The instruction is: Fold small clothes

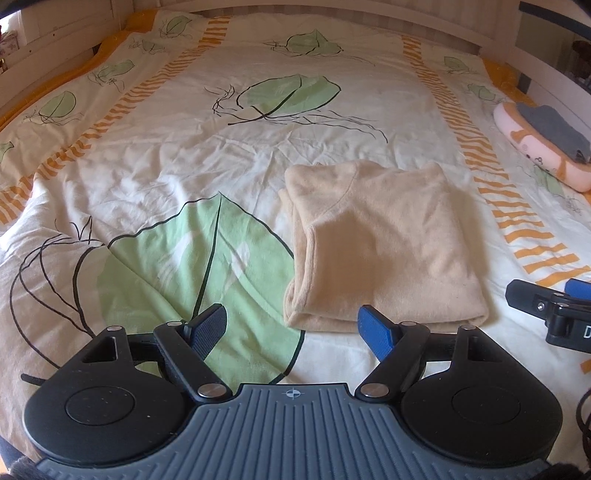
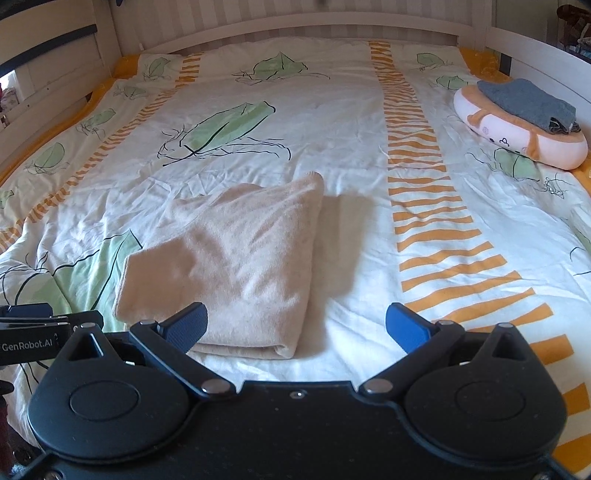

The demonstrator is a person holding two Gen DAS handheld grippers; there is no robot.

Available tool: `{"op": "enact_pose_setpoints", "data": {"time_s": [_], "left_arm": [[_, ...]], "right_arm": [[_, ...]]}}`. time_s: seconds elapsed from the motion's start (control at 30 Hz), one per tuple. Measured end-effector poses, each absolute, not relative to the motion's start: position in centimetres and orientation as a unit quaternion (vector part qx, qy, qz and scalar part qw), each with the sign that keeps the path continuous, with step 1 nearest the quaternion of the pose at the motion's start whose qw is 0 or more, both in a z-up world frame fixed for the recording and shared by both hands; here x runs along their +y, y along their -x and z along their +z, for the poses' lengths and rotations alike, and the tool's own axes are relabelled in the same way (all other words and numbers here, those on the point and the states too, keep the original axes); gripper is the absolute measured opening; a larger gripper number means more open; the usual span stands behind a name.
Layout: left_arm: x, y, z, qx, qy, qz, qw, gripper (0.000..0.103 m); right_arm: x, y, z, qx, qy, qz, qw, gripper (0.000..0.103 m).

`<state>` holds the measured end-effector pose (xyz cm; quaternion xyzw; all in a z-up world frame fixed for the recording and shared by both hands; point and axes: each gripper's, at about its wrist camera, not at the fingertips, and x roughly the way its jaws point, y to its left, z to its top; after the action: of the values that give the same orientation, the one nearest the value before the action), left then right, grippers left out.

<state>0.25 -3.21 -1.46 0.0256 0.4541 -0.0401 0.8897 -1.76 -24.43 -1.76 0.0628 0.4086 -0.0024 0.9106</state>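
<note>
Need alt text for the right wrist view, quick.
A folded beige garment lies on a leaf-print bedspread, just ahead of the open, empty right gripper. A folded grey garment rests on a plush cushion far right.

daylight falls on a leaf-print bedspread (image 2: 332,122) within a white slatted bed frame (image 2: 280,26)

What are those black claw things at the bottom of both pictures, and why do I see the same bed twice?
Each picture comes from a camera mounted on a hand-held gripper, looking along its two fingers. One shows the left gripper, the other the right gripper; a person carries one in each hand. Both stand open and hold nothing. On the white bedcover with green leaves and orange stripes lies a folded beige fleece garment. Far right, a folded grey cloth rests on a pink and white plush cushion.
</note>
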Motion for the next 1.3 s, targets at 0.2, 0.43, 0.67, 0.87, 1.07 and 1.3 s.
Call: {"op": "enact_pose_setpoints", "data": {"time_s": [0.2, 0.43, 0.67, 0.87, 1.07, 1.3], "left_arm": [[-3.5, -0.3, -1.8, 0.461, -0.03, -0.042, 0.886, 0.077], [-3.9, -0.4, -2.1, 0.467, -0.038, -0.045, 0.882, 0.077], [-4.3, -0.4, -2.3, 0.47, -0.04, -0.052, 0.88, 0.077], [-4.5, -0.5, -2.4, 0.472, -0.042, -0.055, 0.879, 0.077], [-4.5, -0.5, -2.4, 0.471, -0.042, -0.058, 0.879, 0.077], [-4.5, -0.6, -2.5, 0.471, -0.041, -0.064, 0.879, 0.077]], "right_arm": [[-24.4, 1.6, -2.2, 0.42, -0.069, 0.0, 0.905, 0.102], [-24.4, 1.3, -2.6, 0.428, -0.076, 0.004, 0.9, 0.102], [-24.6, 1.2, -2.9, 0.435, -0.081, 0.003, 0.897, 0.102], [-24.5, 1.1, -3.1, 0.44, -0.083, 0.004, 0.894, 0.102], [-24.4, 0.9, -3.2, 0.443, -0.083, 0.004, 0.893, 0.102], [-24.1, 0.7, -3.3, 0.446, -0.083, 0.004, 0.891, 0.102]]}}
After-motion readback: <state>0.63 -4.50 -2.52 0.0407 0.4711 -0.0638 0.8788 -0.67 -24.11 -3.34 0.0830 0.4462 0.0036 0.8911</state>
